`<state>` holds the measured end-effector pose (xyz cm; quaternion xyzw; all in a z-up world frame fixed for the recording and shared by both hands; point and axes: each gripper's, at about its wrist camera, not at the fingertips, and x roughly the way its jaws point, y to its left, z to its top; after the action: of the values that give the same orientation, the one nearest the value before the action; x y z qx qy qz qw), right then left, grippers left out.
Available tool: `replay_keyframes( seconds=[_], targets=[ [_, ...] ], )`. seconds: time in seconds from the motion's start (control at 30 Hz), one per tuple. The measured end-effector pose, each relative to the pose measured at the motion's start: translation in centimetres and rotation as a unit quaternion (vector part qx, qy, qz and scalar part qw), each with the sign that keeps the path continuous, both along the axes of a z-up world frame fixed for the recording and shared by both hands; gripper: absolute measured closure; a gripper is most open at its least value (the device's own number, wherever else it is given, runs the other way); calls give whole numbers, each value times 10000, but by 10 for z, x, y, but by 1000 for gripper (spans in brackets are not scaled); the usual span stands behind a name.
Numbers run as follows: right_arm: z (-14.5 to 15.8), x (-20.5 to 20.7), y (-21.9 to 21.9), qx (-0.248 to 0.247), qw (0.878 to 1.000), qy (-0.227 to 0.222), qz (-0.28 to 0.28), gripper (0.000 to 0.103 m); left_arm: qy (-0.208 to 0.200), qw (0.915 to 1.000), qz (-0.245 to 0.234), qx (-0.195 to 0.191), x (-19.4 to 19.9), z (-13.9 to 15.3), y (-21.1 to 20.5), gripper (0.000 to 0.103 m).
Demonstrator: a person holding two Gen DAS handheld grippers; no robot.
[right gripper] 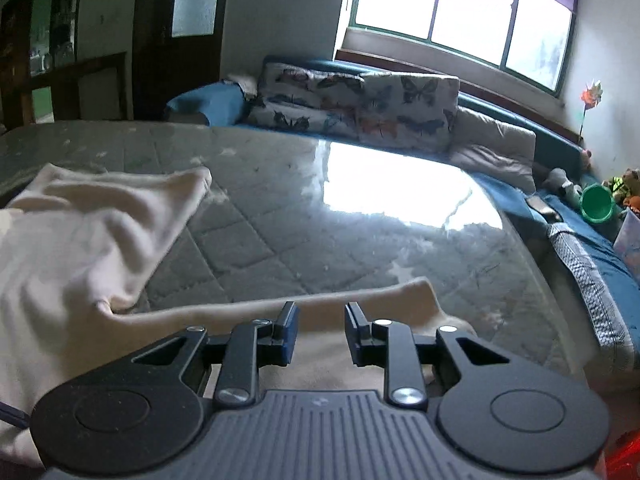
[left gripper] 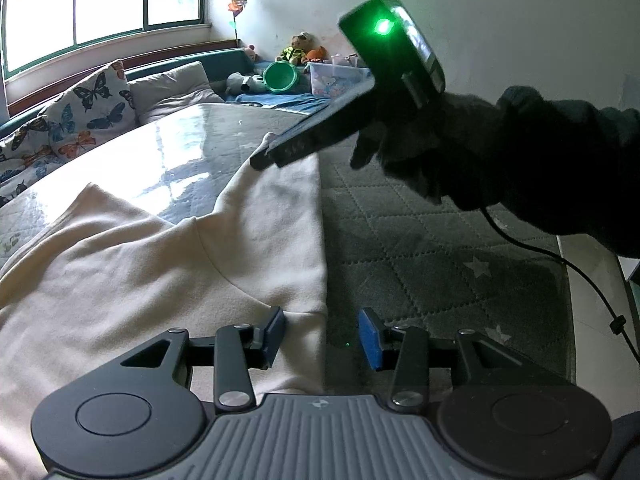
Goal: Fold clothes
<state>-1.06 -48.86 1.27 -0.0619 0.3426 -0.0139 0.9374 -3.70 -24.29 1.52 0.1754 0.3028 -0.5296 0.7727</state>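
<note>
We see a cream sweatshirt (left gripper: 160, 264) spread on the quilted grey mattress (left gripper: 420, 248), its folded straight edge running away from us and one sleeve reaching toward the far side. Our left gripper (left gripper: 323, 334) hovers low at the garment's near corner with its jaws spread apart, one blue pad over the fabric and the other over bare mattress, clamping nothing. Our right gripper (right gripper: 321, 330) also stands with jaws parted and nothing between them, just above a flat strip of the cream cloth (right gripper: 80, 240). In the left wrist view its black fingers point down at the sleeve tip. Butterfly-print cushions (right gripper: 360, 104) line the far side.
</note>
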Motion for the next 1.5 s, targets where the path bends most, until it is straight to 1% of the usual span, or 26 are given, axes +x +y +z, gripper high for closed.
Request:
replay_keyframes(
  seconds=[0.3, 0.37, 0.47, 0.53, 0.63, 0.7, 0.9, 1.0, 1.13, 1.23, 1.27, 1.33, 1.4, 1.47, 1.5],
  targets=[
    [-7, 5, -33, 31, 9980, 110, -620, 76, -6, 10000, -23, -33, -1, -2, 0, 54],
    [-5, 4, -36, 21, 9975, 107, -700, 76, 16, 10000, -7, -41, -1, -2, 0, 53],
    [-1, -3, -36, 69, 9977, 39, -669, 76, 16, 10000, 15, -48, -1, -1, 1, 53],
    [4, -8, -31, 145, 9983, -22, -560, 76, 6, 10000, 23, -75, -2, 0, 2, 53],
    [12, -17, -15, 188, 9995, -88, -233, 74, -24, 9999, 61, -137, -1, 3, 5, 53],
    [16, -22, -4, 225, 9997, -106, -10, 74, -48, 9998, 99, -189, -3, 7, 8, 51],
    [25, -35, 26, 552, 9970, -86, 543, 73, -206, 9988, 266, -346, -10, 24, 28, 49],
    [25, -42, 43, 648, 9948, -41, 784, 73, -296, 9975, 451, -447, -14, 32, 47, 48],
    [26, -51, 63, 767, 9908, -11, 1112, 73, -368, 9937, 918, -521, -18, 39, 86, 47],
    [27, -58, 78, 764, 9880, 9, 1343, 73, -435, 9875, 1431, -502, -21, 41, 121, 47],
    [28, -61, 84, 733, 9870, -1, 1431, 72, -457, 9842, 1638, -490, -22, 41, 134, 47],
    [31, -66, 95, 669, 9843, -39, 1630, 72, -461, 9750, 2122, -473, -22, 42, 163, 47],
    [34, -71, 105, 680, 9809, -46, 1823, 71, -461, 9622, 2643, -460, -23, 43, 192, 47],
    [38, -76, 118, 686, 9763, -29, 2051, 71, -512, 9454, 3189, -433, -25, 44, 223, 47],
    [39, -78, 125, 688, 9736, -18, 2176, 71, -572, 9352, 3472, -404, -27, 44, 238, 47]
  ],
)
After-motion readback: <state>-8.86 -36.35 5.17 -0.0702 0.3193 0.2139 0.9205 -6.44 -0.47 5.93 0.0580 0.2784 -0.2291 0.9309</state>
